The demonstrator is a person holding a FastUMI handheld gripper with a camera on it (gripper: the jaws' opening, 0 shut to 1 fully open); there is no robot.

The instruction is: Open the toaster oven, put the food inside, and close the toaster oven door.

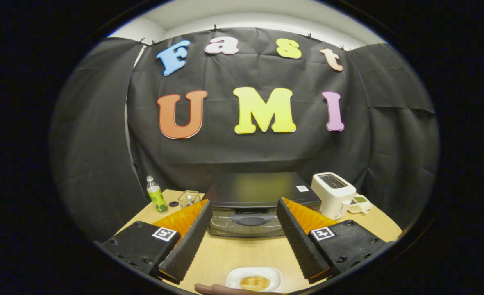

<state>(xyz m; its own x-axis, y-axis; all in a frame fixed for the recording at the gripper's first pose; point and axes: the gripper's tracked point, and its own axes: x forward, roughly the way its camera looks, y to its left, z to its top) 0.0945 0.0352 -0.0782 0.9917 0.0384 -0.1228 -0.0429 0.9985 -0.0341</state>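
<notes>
The fingers (192, 239) of the gripper (244, 211) stood wide apart and empty, framing the closed toaster oven (262, 200) beyond, apparently lined up on its door handle (252, 219).

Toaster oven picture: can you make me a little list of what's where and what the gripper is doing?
oven: on the table, door closed, straight beyond the fingers
handle: on the door front, untouched
gripper: open, holding nothing, pointed at the oven
food: round and golden, on a white plate between the fingers, near the table's front edge
toaster: white, beside the oven
bottle: green, on the oven's other side
basket: wire, between bottle and oven
task so far: nothing started
</notes>
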